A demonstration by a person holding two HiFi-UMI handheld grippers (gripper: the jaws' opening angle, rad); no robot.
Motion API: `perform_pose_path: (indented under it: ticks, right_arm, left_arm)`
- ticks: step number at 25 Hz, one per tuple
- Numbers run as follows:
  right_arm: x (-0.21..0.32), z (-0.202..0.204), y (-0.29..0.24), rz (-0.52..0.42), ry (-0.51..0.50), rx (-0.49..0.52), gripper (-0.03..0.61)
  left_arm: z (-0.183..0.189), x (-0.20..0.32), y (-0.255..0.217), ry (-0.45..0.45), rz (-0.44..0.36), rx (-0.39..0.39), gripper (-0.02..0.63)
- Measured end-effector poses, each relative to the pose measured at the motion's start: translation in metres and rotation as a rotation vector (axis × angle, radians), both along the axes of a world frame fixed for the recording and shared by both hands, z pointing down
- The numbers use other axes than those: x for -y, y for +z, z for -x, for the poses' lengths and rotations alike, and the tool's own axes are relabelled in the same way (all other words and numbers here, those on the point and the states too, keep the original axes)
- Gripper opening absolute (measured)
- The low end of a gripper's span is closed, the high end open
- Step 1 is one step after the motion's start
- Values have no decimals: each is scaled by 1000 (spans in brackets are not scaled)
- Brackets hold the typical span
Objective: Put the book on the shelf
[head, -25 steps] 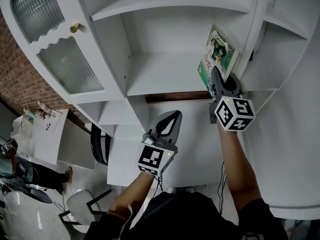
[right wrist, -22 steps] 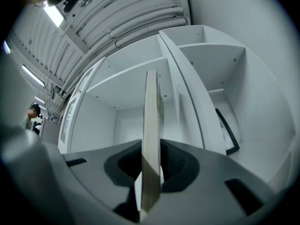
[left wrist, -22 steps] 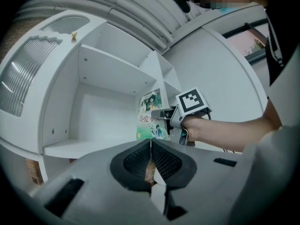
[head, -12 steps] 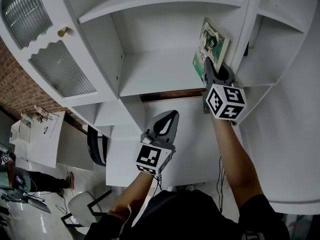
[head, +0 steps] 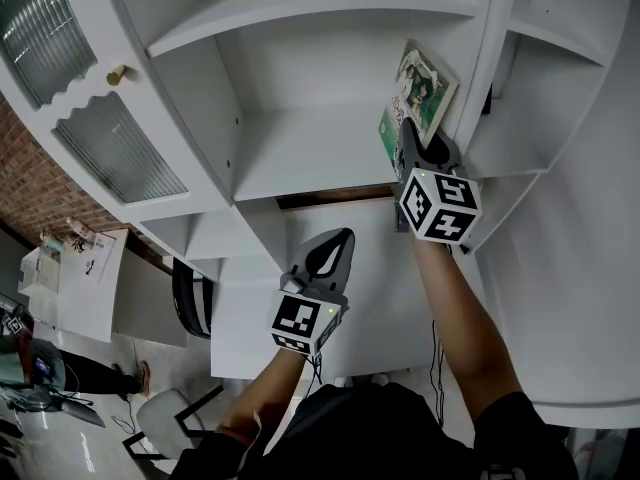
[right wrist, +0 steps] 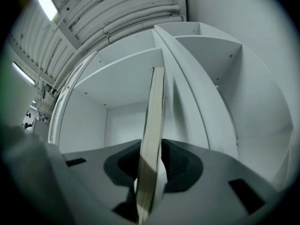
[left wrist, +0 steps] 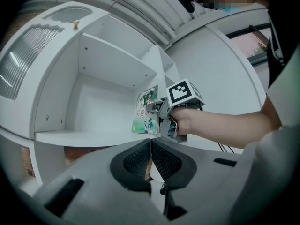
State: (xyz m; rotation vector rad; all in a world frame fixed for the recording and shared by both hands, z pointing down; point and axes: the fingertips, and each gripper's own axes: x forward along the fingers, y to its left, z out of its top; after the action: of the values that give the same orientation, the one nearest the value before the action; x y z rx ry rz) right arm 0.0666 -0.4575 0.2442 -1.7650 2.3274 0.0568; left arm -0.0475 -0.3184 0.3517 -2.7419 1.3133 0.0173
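A thin book [head: 418, 96] with a green illustrated cover stands upright at the right end of the white shelf [head: 310, 148], close to the shelf's right wall. My right gripper [head: 405, 140] is shut on the book's near edge. In the right gripper view the book [right wrist: 151, 139] runs edge-on between the jaws, which pinch it from both sides. From the left gripper view the book [left wrist: 146, 110] shows beside the right gripper [left wrist: 164, 118]. My left gripper [head: 328, 253] hangs lower, below the shelf, shut with nothing in it; its pads [left wrist: 161, 161] meet.
The white cabinet has a glass-paned door [head: 95, 118] with a brass knob [head: 117, 73] at the left, and more shelves [head: 540, 43] to the right of a vertical divider [head: 485, 58]. A white desk surface [head: 370, 268] lies beneath. A chair [head: 170, 413] stands on the floor below.
My right gripper has carried the book a little farther in toward the shelf's right end. The left gripper has stayed about where it was.
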Motion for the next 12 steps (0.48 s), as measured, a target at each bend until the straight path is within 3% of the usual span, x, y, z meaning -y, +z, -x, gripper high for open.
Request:
perform_pose_path:
  ticks: [12]
  right_arm:
    - [-12, -3, 15, 34, -51, -17, 115]
  left_arm:
    - [-10, -7, 4, 8, 4, 13, 20]
